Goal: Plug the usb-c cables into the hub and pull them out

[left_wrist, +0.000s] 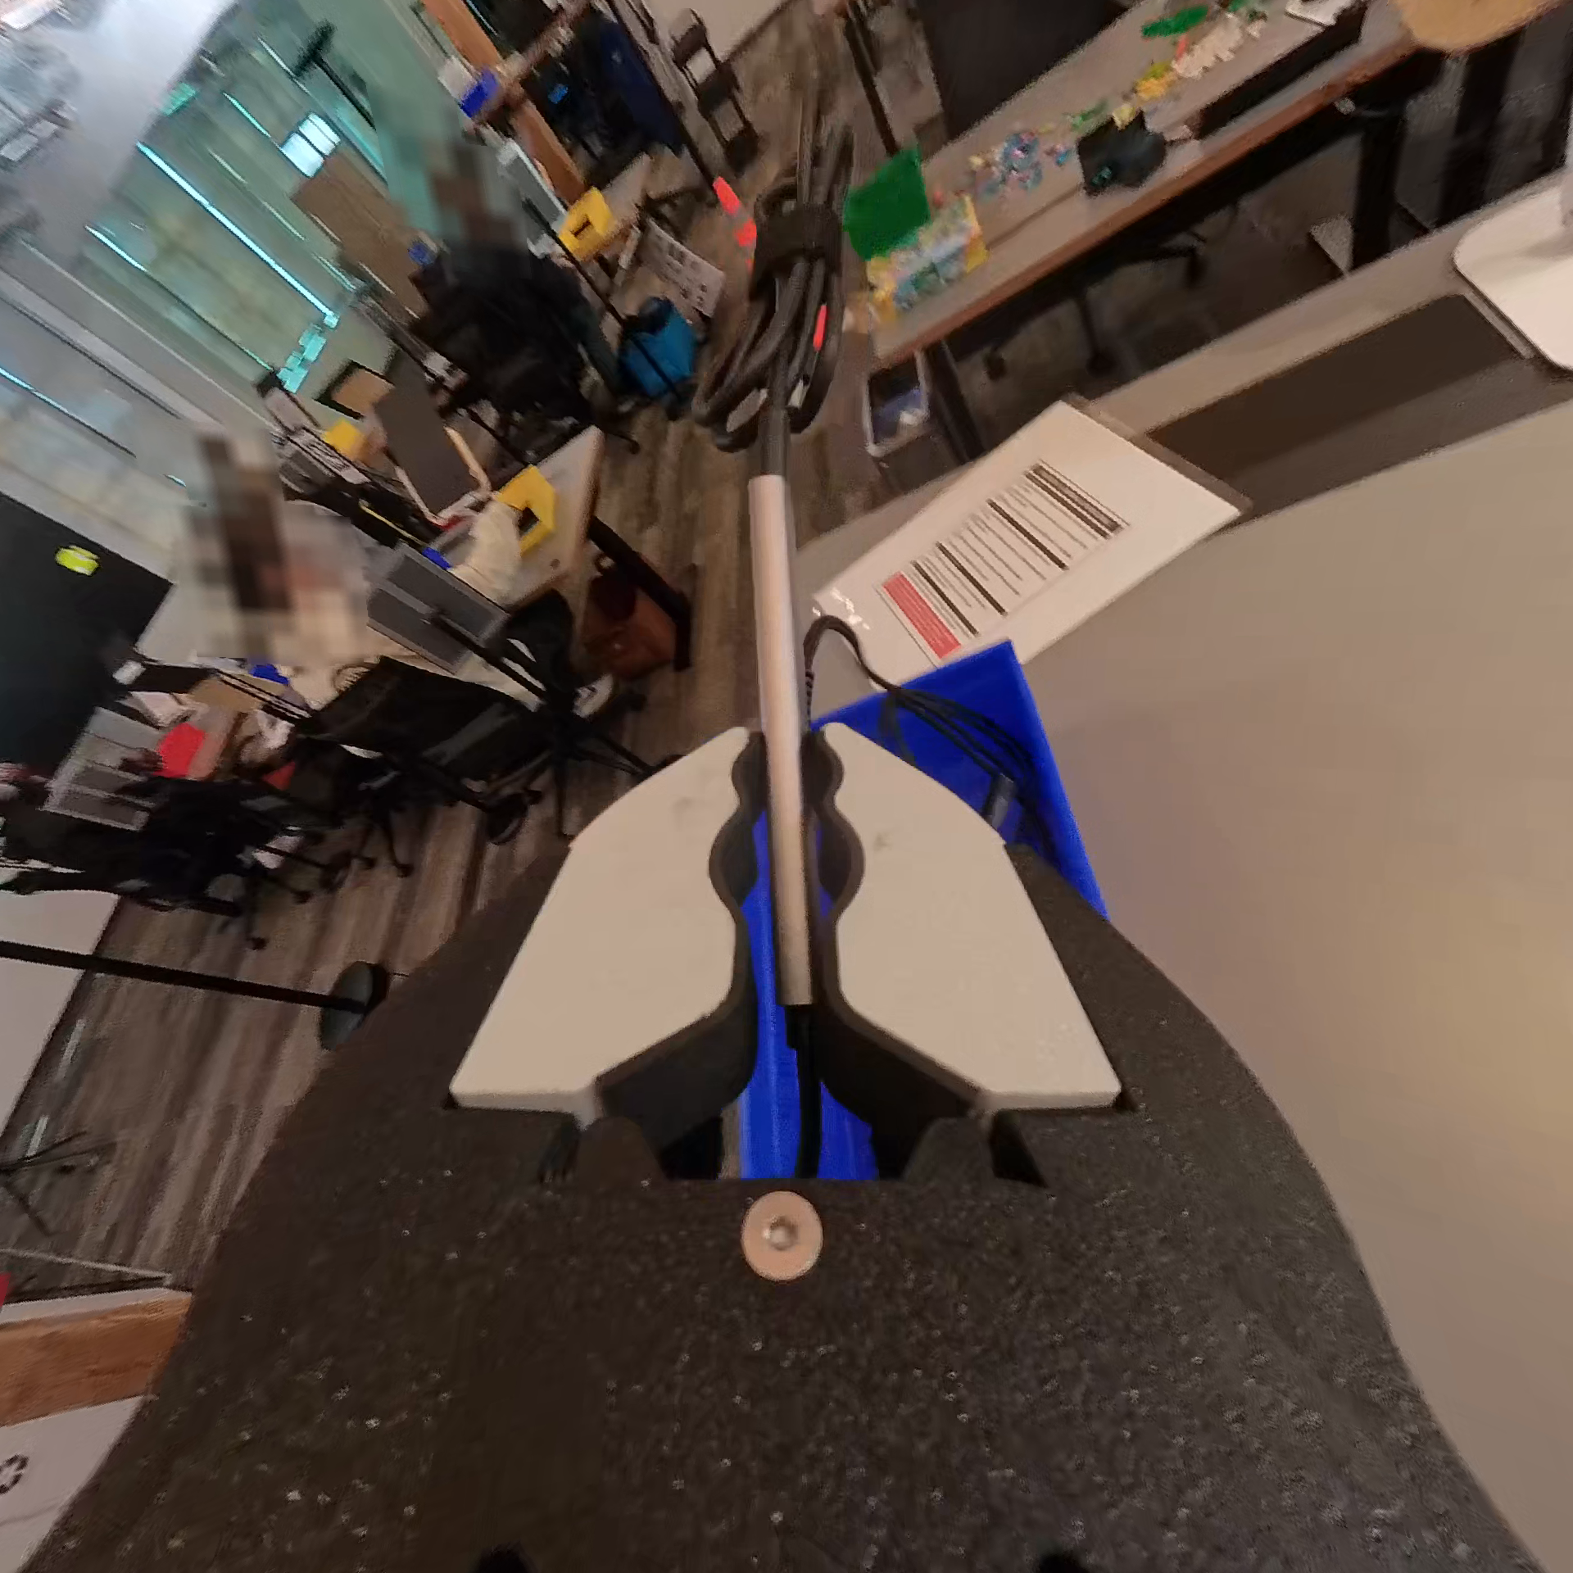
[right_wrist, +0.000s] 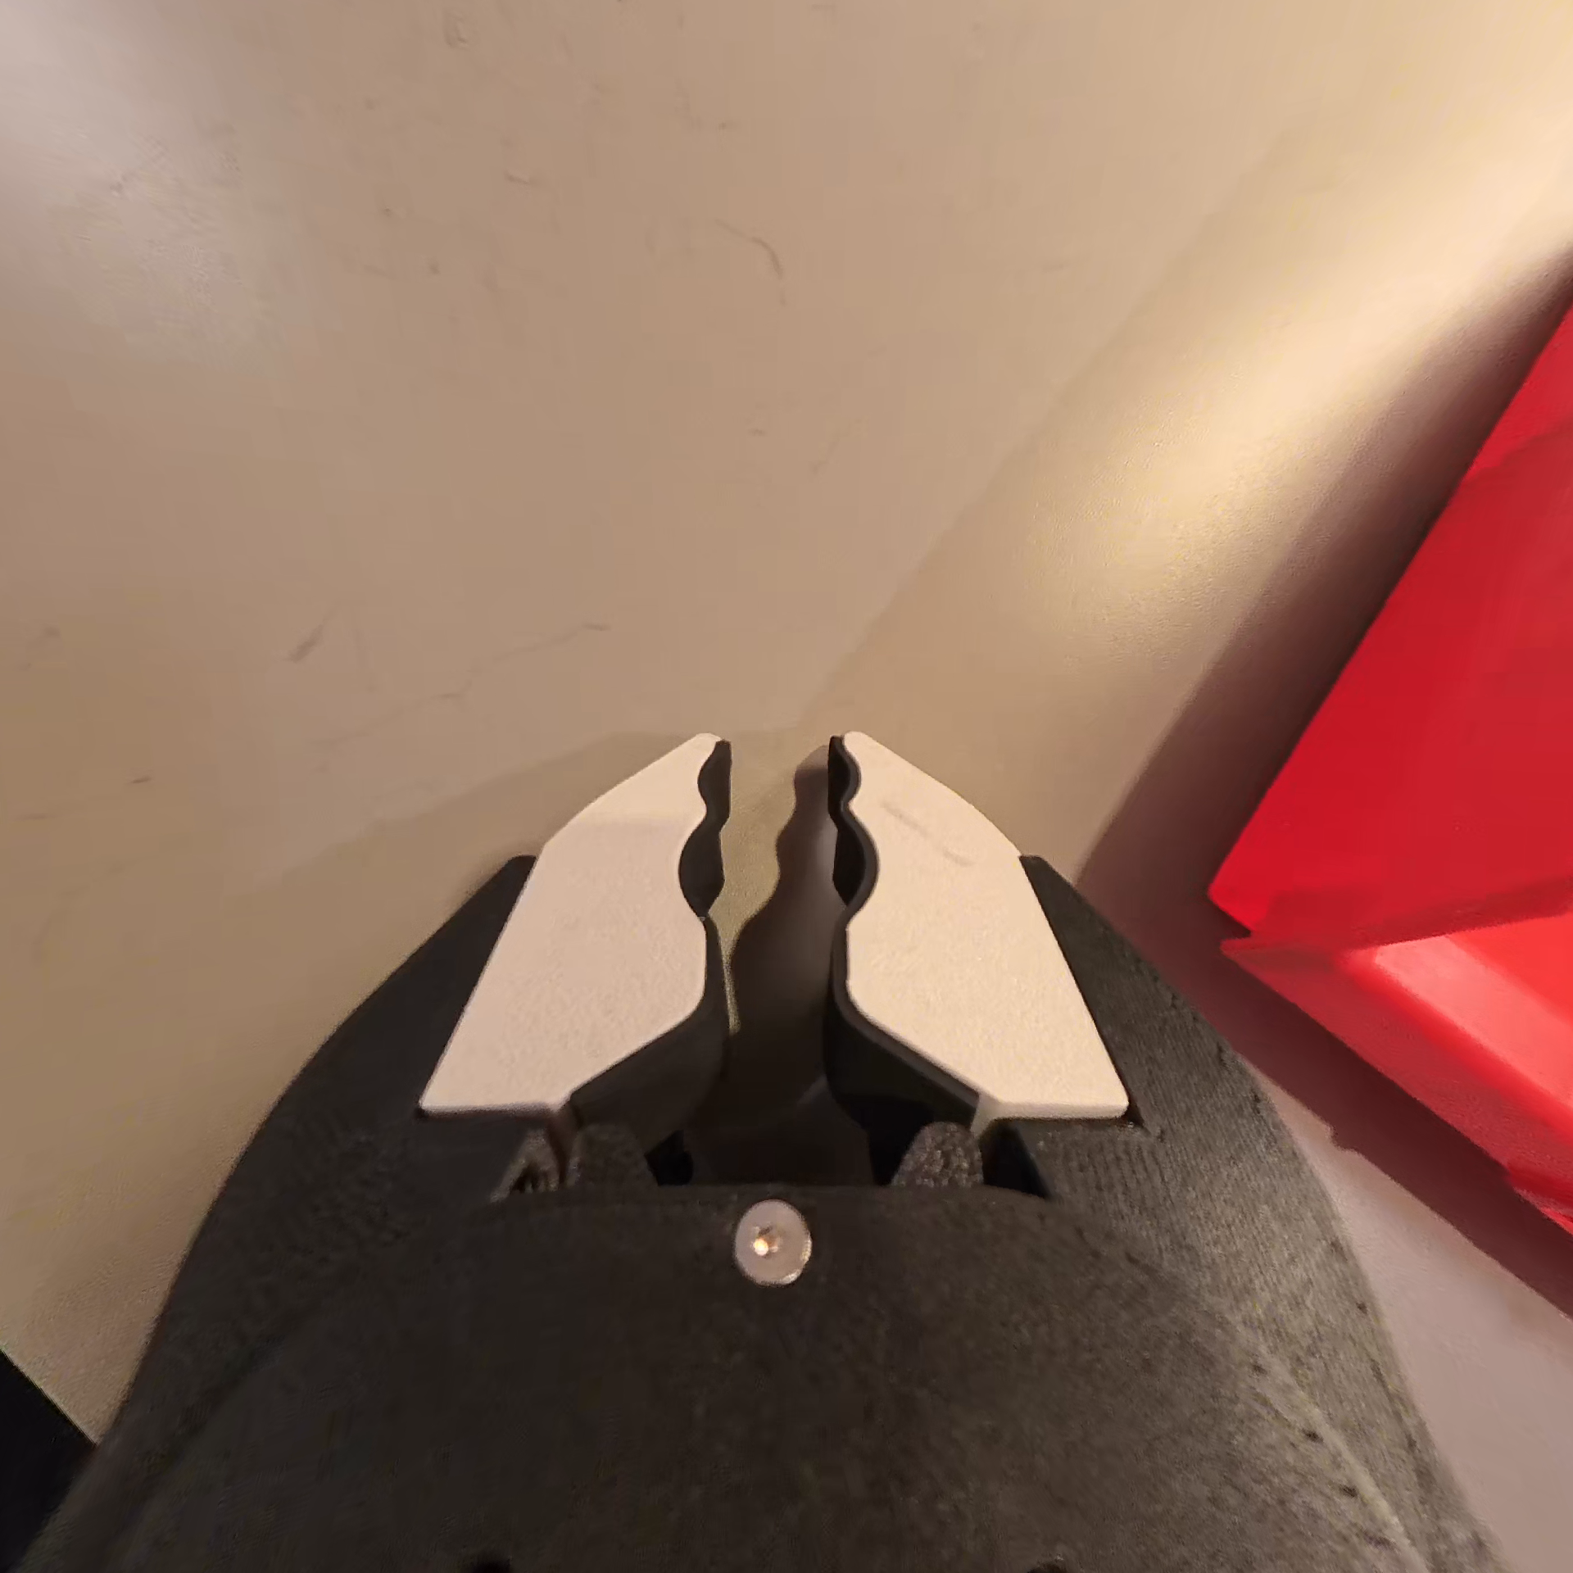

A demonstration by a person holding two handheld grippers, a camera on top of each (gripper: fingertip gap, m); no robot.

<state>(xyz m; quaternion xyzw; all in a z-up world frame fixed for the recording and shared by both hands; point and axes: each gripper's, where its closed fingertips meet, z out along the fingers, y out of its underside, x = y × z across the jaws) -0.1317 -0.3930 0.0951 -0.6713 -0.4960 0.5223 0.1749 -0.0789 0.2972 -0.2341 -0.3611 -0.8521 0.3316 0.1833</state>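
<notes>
Left wrist view: left gripper (left_wrist: 783, 749) jaws clamped on the silver hub (left_wrist: 779, 723), edge-on, long axis pointing straight out ahead, its bundled cable (left_wrist: 787, 332) dangling beyond. Held aloft over the blue bin (left_wrist: 962, 732), where loose black cables (left_wrist: 936, 723) lie. Right gripper (right_wrist: 779, 753) jaws slightly parted, empty, low over bare tabletop (right_wrist: 511, 340), red bin (right_wrist: 1404, 809) beside. Right is free to fetch a plug.

Black tongs (left_wrist: 781, 749), pale-grey fingers (right_wrist: 596, 962)
</notes>
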